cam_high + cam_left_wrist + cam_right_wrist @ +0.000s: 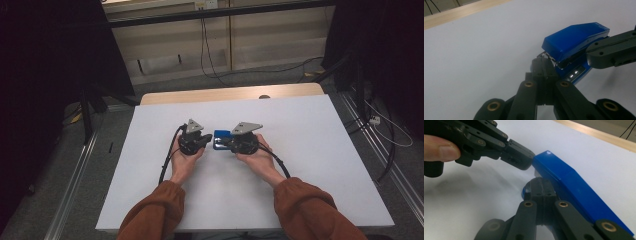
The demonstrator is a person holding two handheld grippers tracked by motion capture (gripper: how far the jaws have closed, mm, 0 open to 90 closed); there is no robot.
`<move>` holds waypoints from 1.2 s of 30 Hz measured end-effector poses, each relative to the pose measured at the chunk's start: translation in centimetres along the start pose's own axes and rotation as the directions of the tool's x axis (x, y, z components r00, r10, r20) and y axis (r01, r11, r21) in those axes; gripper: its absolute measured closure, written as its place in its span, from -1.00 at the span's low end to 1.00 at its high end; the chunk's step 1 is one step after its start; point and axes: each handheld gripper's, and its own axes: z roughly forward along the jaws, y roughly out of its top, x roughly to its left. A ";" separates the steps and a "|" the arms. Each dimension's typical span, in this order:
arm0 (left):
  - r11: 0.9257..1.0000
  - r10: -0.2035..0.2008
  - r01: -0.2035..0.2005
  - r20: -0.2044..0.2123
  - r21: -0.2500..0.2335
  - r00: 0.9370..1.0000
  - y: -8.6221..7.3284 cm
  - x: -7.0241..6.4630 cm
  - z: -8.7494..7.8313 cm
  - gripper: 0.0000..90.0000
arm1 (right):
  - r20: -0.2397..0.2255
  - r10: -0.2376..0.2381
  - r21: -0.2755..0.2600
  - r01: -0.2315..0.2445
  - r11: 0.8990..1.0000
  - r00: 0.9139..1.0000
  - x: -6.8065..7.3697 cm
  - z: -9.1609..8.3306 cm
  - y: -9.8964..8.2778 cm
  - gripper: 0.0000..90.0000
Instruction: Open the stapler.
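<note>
Left hand-held gripper [204, 140] sits near the middle of the bench [310, 150], its jaws drawn fully together with nothing between them. In the left gripper view the closed tips [543, 67] meet the front end of a blue stapler [574, 41], right at the metal mouth where the blue top lifts off the base; whether they actually press on it or only touch cannot be told. The right hand-held gripper [225, 142] comes in from the opposite side, and its jaws are likewise closed pad to pad. In the right gripper view those shut tips [541, 186] lie against the lower part of the stapler [571, 187], beside and under the long blue top, and not around it, so the stapler is not clamped by them.

The stapler [221, 139] lies on the white bench surface about midway between the left and right edges, somewhat nearer the far wooden edge [230, 94] than the near one, directly between the two hand-held grippers. Its top is tilted up, open at the front. A person's hands, in rust-brown sleeves [305, 205], hold both tools from the near edge, and a black cable [167, 155] loops from the left one across the bench.
</note>
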 end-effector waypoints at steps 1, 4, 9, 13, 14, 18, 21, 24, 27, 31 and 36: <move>1.000 0.004 -0.004 0.004 0.003 1.000 0.0 0.0 0.0 1.00 | -0.001 -0.001 0.003 0.001 1.000 1.000 0.0 0.1 0.0 1.00; 1.000 0.002 -0.002 0.016 0.009 1.000 0.0 -0.1 0.3 1.00 | 0.005 -0.006 0.017 0.006 1.000 1.000 0.3 0.4 0.0 1.00; 1.000 0.001 -0.001 0.020 0.012 1.000 0.1 -0.2 0.4 1.00 | 0.035 -0.009 0.058 0.007 0.998 0.999 0.3 0.9 -0.1 1.00; 1.000 -0.001 0.001 0.021 0.014 1.000 0.0 -0.1 0.4 1.00 | 0.033 -0.010 0.063 0.008 0.998 0.999 0.3 1.2 -0.1 1.00; 1.000 -0.010 0.009 0.030 0.024 0.999 0.0 0.0 0.5 1.00 | 0.036 -0.010 0.070 0.008 0.998 0.999 0.4 1.3 -0.1 1.00; 0.999 0.013 -0.013 0.012 0.030 1.000 0.0 -0.2 0.6 1.00 | 0.046 -0.018 0.082 0.014 0.997 0.999 0.6 1.5 0.1 1.00; 1.000 0.011 -0.012 0.016 0.026 1.000 -0.1 -0.2 0.7 1.00 | 0.053 -0.009 0.081 0.005 0.997 0.999 0.4 1.7 0.1 1.00; 0.999 0.020 -0.020 0.010 0.032 1.000 0.0 -0.2 0.7 1.00 | 0.055 -0.011 0.081 0.007 0.997 0.998 0.4 1.7 0.1 1.00; 0.999 0.016 -0.015 -0.004 0.034 1.000 0.0 -0.2 0.9 1.00 | 0.058 -0.012 0.088 0.007 0.996 0.998 0.4 1.7 0.2 1.00; 1.000 0.008 -0.008 0.012 0.029 1.000 0.0 0.0 0.9 1.00 | 0.056 -0.008 0.086 0.003 0.996 0.998 0.5 1.8 0.2 1.00; 1.000 0.011 -0.011 0.015 0.009 1.000 0.3 -0.1 0.6 1.00 | 0.053 -0.005 0.085 0.001 0.996 0.999 0.4 1.8 0.2 1.00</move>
